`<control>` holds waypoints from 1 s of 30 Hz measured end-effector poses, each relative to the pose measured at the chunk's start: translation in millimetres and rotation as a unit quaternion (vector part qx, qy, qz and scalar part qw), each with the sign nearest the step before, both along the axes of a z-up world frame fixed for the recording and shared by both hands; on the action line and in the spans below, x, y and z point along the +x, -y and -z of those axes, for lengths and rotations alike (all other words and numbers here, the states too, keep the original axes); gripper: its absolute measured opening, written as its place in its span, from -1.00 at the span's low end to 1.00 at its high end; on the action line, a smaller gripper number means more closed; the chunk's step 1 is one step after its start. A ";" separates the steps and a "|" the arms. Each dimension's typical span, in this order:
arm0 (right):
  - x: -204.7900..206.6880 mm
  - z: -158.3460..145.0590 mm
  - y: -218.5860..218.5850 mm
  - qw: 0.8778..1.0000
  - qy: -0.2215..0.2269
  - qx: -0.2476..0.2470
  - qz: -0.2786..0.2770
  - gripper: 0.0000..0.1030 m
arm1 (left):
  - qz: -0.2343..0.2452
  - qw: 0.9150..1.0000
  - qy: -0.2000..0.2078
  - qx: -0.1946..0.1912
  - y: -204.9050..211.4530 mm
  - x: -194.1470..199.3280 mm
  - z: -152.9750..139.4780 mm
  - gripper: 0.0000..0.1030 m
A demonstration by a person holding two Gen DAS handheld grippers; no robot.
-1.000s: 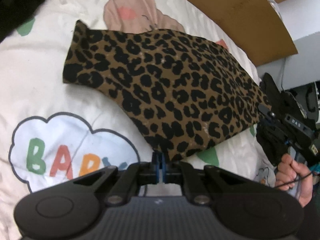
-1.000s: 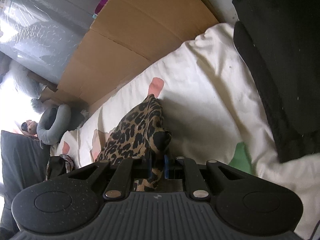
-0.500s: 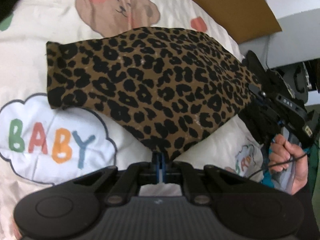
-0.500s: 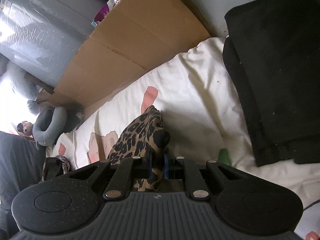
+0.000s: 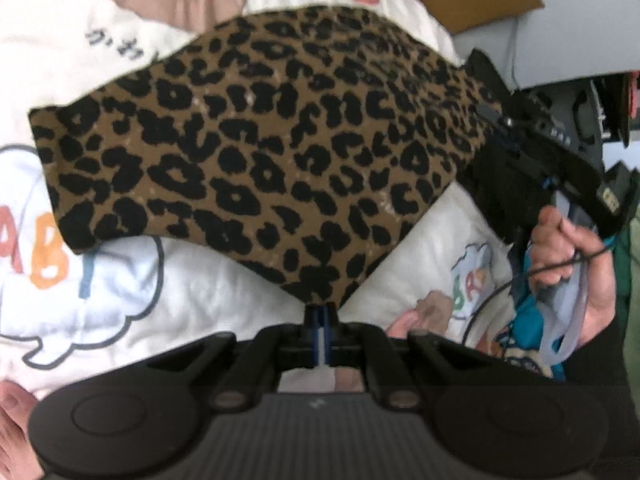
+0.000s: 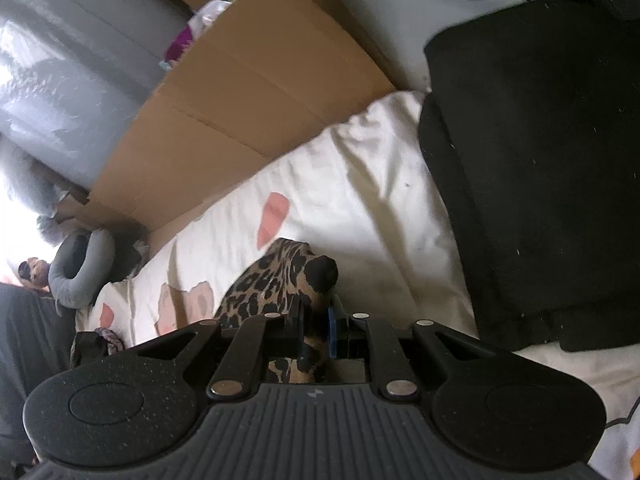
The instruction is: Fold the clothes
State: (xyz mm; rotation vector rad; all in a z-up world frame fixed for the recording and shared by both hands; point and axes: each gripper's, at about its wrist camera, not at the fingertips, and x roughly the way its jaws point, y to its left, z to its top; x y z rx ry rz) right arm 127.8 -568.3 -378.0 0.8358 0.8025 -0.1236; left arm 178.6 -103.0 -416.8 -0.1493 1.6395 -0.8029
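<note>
The bed (image 5: 224, 280) carries a cream quilt printed with bears, clouds and coloured letters; it fills most of the left wrist view and the middle of the right wrist view.

A flattened cardboard box (image 6: 240, 100) stands along the far edge of the bed, with a grey plastic-wrapped bulk (image 6: 60, 72) behind it.

A stack of black folded clothing (image 6: 540, 180) lies on the bed at the right of the right wrist view, well apart from the work item.

The leopard-print garment (image 5: 260, 152) is stretched in the air above the quilt between the two grippers. Its free end hangs toward the left of the left wrist view, over the cloud print.

A grey neck pillow (image 6: 80, 272) lies at the far left end of the bed.

The right gripper (image 5: 508, 140) appears at the right of the left wrist view, held by a hand (image 5: 572, 256) in a dark sleeve. In its own view its jaws stand narrow, pressed on a bunched corner of the garment that protrudes past the fingertips.

The left gripper (image 5: 320, 320) has its jaws fully closed, pinching the nearest corner of the garment; the cloth fans out from that point.
</note>
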 end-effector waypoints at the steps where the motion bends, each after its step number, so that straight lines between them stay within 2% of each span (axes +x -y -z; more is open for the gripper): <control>1: 0.6 2.0 -0.7 1.000 -0.008 -0.001 0.001 -0.78 | 0.002 1.000 -0.001 0.003 -0.8 0.1 1.8 -0.97; 7: -1.7 5.0 -1.7 0.998 -0.044 -0.031 0.019 -0.55 | 0.034 0.999 0.012 0.017 -3.7 -1.3 -1.1 -0.96; 11: -12.6 3.3 6.2 0.996 -0.050 -0.031 0.069 -0.09 | 0.065 0.997 0.027 0.042 0.7 -12.2 -8.6 -0.96; 12: -15.1 3.2 6.5 0.996 -0.048 -0.025 0.069 -0.05 | 0.071 0.996 0.031 0.045 1.7 -13.7 -11.5 -0.93; 15: -22.2 4.6 4.2 0.997 -0.047 -0.010 0.064 0.17 | 0.086 0.994 0.048 0.050 3.2 -14.0 -22.1 -0.66; 16: -24.4 5.4 2.5 0.997 -0.047 -0.007 0.063 0.32 | 0.091 0.993 0.054 0.051 3.4 -13.4 -26.0 -0.55; 18: -29.8 6.4 -2.5 0.997 -0.041 -0.004 0.064 0.45 | 0.099 0.991 0.066 0.054 5.9 -9.3 -34.2 -0.24; 19: -33.0 7.0 -5.2 0.997 -0.041 -0.003 0.072 0.50 | 0.105 0.991 0.071 0.053 10.6 -9.0 -35.1 -0.01; 20: -34.9 7.2 -8.1 0.996 -0.044 0.000 0.077 0.52 | 0.106 0.990 0.076 0.047 15.0 -7.0 -37.9 0.09; 24: -40.7 4.7 -18.2 0.997 -0.039 -0.013 0.058 0.57 | 0.111 0.988 0.105 0.028 36.4 1.9 -51.6 0.21; 26: -42.3 5.1 -21.5 0.998 -0.037 -0.018 0.052 0.59 | 0.116 0.984 0.131 0.025 46.9 7.2 -58.6 0.36; 30: -41.9 7.5 -26.8 0.999 -0.022 -0.001 0.028 0.59 | 0.130 0.977 0.167 0.006 66.6 24.0 -76.5 0.39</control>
